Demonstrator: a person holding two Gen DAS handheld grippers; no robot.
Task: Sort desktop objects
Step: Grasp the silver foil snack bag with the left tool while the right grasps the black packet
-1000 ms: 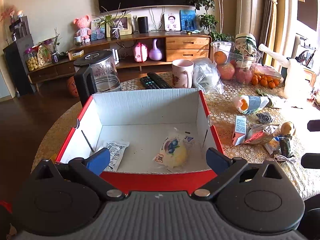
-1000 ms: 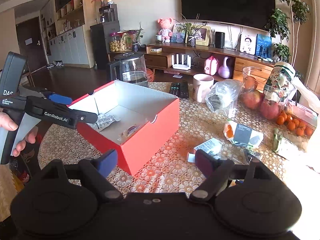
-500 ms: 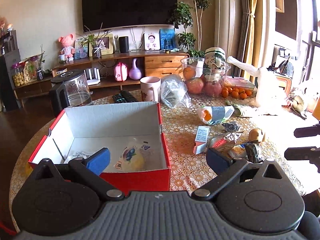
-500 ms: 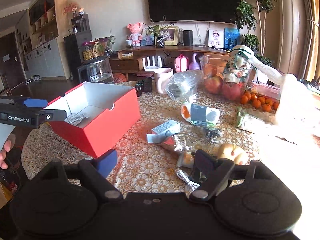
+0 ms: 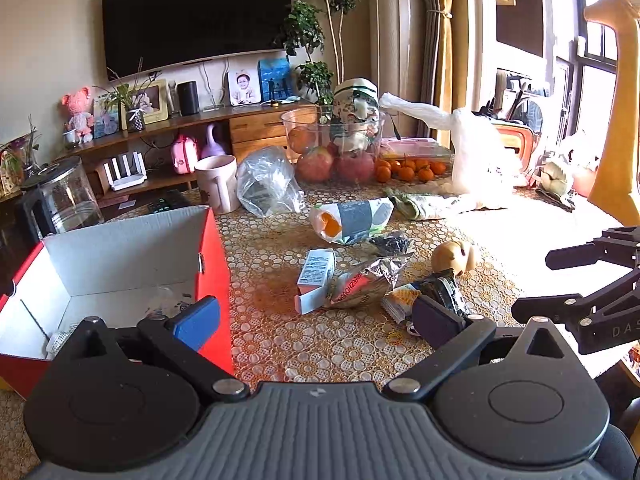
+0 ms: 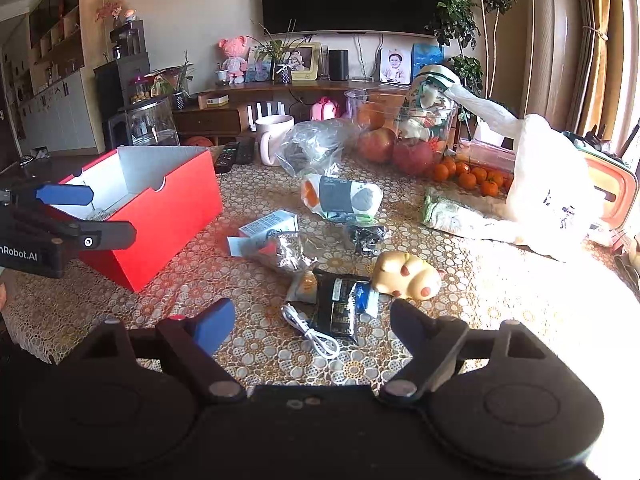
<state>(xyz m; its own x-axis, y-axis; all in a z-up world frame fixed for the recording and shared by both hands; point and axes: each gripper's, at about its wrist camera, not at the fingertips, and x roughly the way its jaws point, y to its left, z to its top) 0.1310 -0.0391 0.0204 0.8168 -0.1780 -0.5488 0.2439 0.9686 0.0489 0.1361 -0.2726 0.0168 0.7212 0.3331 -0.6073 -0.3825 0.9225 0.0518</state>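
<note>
A red cardboard box point(image 5: 214, 248) point(image 6: 160, 208) with a white inside stands open on the table's left, small packets lying in it. Loose items lie in the middle: a white carton point(image 5: 314, 276) point(image 6: 264, 226), a foil wrapper point(image 5: 360, 286) point(image 6: 286, 250), a black packet point(image 6: 340, 304) point(image 5: 442, 290), a white cable point(image 6: 312, 332), a yellow pig toy point(image 6: 406, 274) point(image 5: 454, 254). My left gripper point(image 5: 316, 316) is open by the box's right wall, holding nothing. Above the cable and black packet hovers my right gripper point(image 6: 312, 326), open and empty.
Farther back on the lace-covered table point(image 5: 280, 240) lie a wrapped snack point(image 5: 352, 218), a clear bag point(image 5: 268, 184), a mug point(image 5: 218, 184), remotes point(image 6: 236, 152), a fruit bowl point(image 5: 336, 136), oranges point(image 6: 468, 176) and a white plastic bag point(image 6: 556, 184). A glass kettle point(image 5: 60, 196) stands behind the box.
Both grippers have swung right, away from the box and toward the loose items in the middle of the table. Both stay open and empty.
</note>
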